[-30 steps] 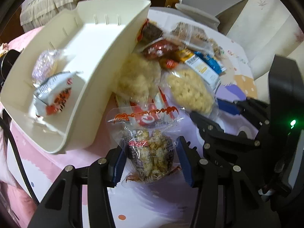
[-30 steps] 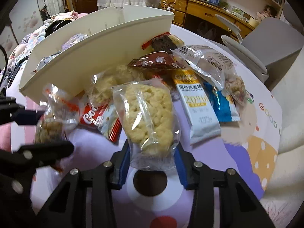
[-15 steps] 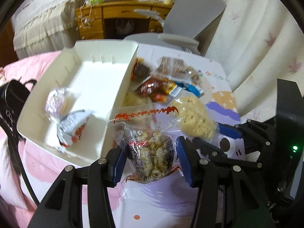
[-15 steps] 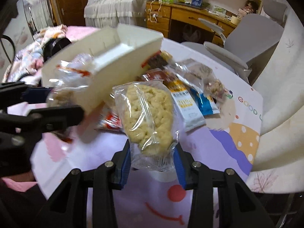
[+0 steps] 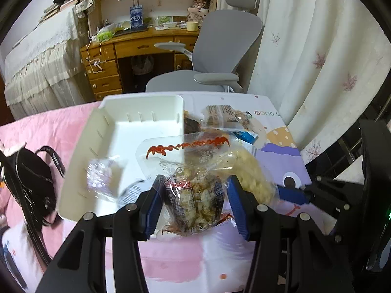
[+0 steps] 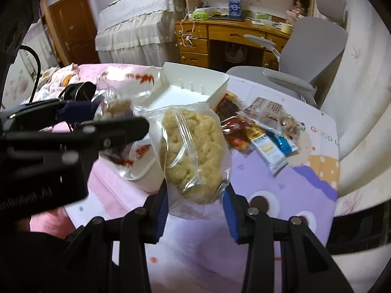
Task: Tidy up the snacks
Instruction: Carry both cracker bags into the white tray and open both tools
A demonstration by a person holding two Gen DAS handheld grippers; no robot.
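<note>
My left gripper is shut on a clear packet of brown puffed-grain snack with a red pattern along its top, held above the table. My right gripper is shut on a clear bag of pale yellow rice cracker, also lifted. The white plastic bin lies below and beyond both, with two small packets at its near end. Several snack packets remain on the tablecloth right of the bin. In the right wrist view the left gripper and its packet show at the left.
A black bag lies on the pink cloth left of the bin. A grey office chair stands behind the table, with a wooden desk and a bed beyond. White curtains hang on the right.
Both grippers have risen from the table with their packets still held, and both views now tilt up to show the room. The bin and snack pile look smaller and farther below.
</note>
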